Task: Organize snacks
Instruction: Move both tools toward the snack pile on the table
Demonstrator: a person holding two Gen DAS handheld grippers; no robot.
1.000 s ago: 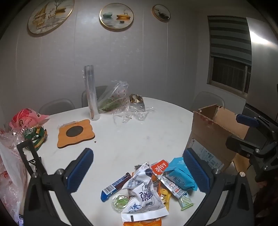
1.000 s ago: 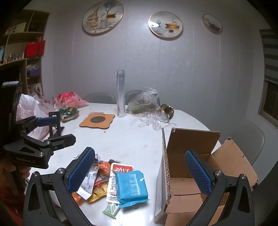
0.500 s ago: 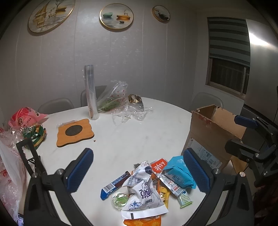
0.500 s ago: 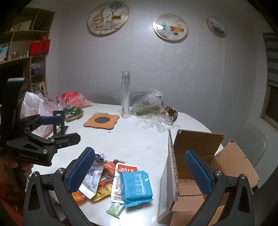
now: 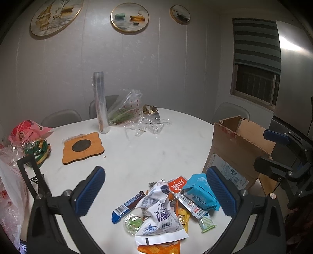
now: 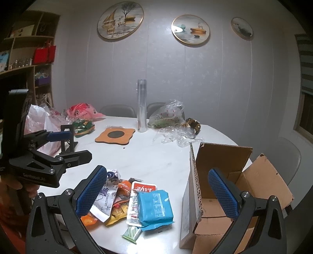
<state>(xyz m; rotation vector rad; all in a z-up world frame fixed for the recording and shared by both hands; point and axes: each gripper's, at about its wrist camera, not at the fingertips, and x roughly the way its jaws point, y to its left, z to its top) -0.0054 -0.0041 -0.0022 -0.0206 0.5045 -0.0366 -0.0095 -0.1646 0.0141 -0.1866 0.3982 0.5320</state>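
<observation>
The round white bench [image 5: 148,156] stood in a dim room against a pale panelled wall hung with three round pictures [image 5: 129,18]. A window with a striped blind [image 5: 256,45] lay to the right, and wooden shelves [image 6: 25,64] to the left. Grey chairs [image 5: 62,118] ringed the far side.

The snack pile [image 5: 166,209] lay at the near edge of the bench: a blue packet [image 6: 154,205], a white crumpled bag [image 5: 160,213], a chocolate bar [image 5: 128,205], a small clear jelly cup [image 5: 133,223] and orange wrappers. Just to its right stood an open cardboard box [image 6: 221,195], its flaps up, at the bench edge.

Farther back sat a wooden trivet [image 5: 83,147], an upright clear tube [image 5: 100,102], crumpled clear plastic bags [image 5: 133,113], and at the far left a pink bag [image 5: 27,130] with a green packet [image 5: 37,150] beside it.

The left gripper [image 5: 158,193] hung above the snack pile with its jaws wide and empty. The right gripper [image 6: 158,191] hung between the pile and the box, jaws likewise wide and empty.
</observation>
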